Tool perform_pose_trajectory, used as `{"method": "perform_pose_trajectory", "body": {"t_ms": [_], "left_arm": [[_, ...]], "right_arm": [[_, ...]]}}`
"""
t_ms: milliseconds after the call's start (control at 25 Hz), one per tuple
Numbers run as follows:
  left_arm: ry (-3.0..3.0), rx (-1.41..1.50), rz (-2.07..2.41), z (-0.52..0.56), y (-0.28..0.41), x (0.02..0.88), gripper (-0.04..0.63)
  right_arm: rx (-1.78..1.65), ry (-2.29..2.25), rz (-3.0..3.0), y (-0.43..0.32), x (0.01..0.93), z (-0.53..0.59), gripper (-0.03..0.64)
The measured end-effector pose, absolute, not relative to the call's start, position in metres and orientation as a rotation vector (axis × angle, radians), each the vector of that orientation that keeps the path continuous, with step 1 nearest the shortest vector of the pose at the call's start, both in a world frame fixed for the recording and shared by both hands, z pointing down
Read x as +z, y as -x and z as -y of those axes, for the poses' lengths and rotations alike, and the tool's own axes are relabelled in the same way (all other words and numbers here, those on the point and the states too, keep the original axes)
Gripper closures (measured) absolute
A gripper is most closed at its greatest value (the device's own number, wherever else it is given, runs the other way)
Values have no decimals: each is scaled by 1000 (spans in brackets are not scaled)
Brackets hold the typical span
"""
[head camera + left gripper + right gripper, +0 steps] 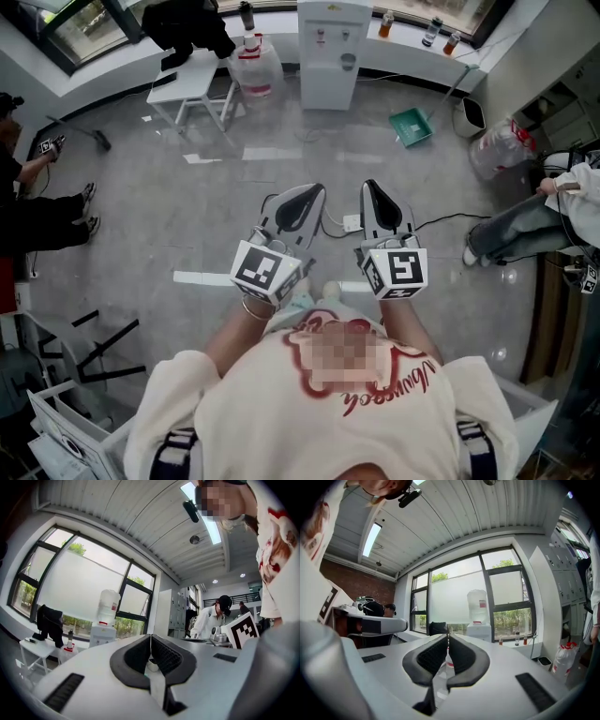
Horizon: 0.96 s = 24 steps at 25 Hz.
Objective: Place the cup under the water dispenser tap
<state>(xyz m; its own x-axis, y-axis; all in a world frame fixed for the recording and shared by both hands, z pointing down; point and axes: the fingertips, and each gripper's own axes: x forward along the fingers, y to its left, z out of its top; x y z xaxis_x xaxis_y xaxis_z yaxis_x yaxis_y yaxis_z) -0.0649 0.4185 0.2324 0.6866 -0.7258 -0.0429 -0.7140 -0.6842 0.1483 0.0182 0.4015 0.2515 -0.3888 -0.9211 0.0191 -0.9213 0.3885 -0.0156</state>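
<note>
The white water dispenser (333,52) stands against the far window wall, with a small grey cup-like thing (348,62) in its front recess; I cannot tell for sure that it is the cup. My left gripper (314,187) and right gripper (368,185) are side by side close to my chest, both pointing level toward the dispenser from well back. In the left gripper view the left gripper (150,637) has its jaws together with nothing held, and the dispenser (107,620) shows to the left. The right gripper (448,635) is likewise shut and empty, with the dispenser (478,616) straight ahead.
A white side table (192,80) with dark clothing and a water jug (255,66) stand left of the dispenser. A green dustpan (411,127) and a plastic bag (502,150) lie to its right. People sit at the left (28,202) and right (525,230). A cable (441,220) crosses the floor.
</note>
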Motion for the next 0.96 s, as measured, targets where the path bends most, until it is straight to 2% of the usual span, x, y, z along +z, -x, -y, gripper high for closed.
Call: {"method": "perform_pose_trajectory", "body": {"t_ms": [960], "left_arm": [[-2797,-164,1223,-422,53,221,572]], "right_arm": [[2,-1682,2680,-23,240,-403,588]]}}
